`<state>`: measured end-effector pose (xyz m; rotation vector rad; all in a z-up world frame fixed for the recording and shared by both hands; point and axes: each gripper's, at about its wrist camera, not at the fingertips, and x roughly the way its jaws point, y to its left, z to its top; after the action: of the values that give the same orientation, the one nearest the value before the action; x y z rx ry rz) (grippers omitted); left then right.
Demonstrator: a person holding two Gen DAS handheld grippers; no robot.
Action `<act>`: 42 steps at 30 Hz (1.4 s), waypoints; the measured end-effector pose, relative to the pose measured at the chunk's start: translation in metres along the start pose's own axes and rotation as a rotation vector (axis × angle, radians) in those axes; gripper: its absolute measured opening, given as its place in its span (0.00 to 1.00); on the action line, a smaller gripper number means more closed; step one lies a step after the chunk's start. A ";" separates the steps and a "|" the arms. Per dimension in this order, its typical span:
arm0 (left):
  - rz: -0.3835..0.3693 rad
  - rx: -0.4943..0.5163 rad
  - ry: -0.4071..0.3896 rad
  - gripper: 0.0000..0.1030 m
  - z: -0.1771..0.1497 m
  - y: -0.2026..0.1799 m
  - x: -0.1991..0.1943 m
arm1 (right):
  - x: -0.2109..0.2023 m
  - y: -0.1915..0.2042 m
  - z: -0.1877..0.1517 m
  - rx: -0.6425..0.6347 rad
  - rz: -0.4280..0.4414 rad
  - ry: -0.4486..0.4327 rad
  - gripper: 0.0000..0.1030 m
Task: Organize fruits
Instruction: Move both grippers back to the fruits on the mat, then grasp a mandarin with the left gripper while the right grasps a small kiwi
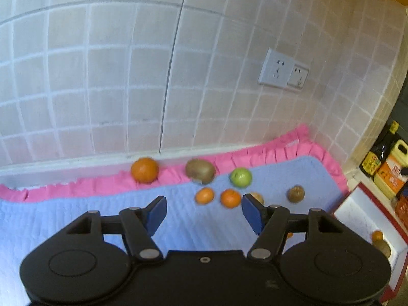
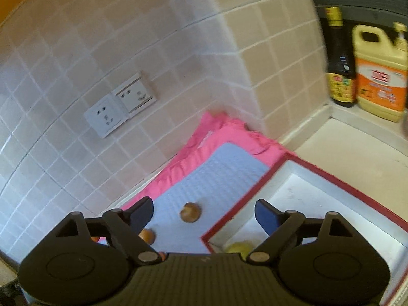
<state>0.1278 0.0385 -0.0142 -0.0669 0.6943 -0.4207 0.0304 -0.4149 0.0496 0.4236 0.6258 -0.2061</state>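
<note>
Fruit lies on a blue mat (image 1: 76, 211) with a pink frill. In the left wrist view there is a large orange (image 1: 144, 170), a kiwi (image 1: 200, 171), a green apple (image 1: 241, 177), two small oranges (image 1: 204, 195) (image 1: 230, 198) and a small brown fruit (image 1: 295, 193). My left gripper (image 1: 203, 205) hovers open before the small oranges, holding nothing. My right gripper (image 2: 204, 205) is open and empty above the corner of a red-rimmed white box (image 2: 255, 186), which holds a yellow-green fruit (image 2: 239, 248). A brown fruit (image 2: 190, 212) lies on the mat beside the box.
Tiled walls meet in a corner behind the mat, with a double wall socket (image 2: 119, 104). A dark sauce bottle (image 2: 340, 58) and a yellow jug (image 2: 380, 76) stand on the counter beyond the box. The box (image 1: 357, 211) also holds a small orange (image 1: 377, 236).
</note>
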 end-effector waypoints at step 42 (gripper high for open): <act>-0.396 0.489 0.410 0.47 -0.038 -0.117 0.206 | 0.280 0.071 -0.034 -0.286 -0.163 0.410 0.43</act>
<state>0.2042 -0.1470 -0.1447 0.3593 0.9662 -0.9925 0.2570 -0.3526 -0.1222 0.1352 1.0790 -0.1820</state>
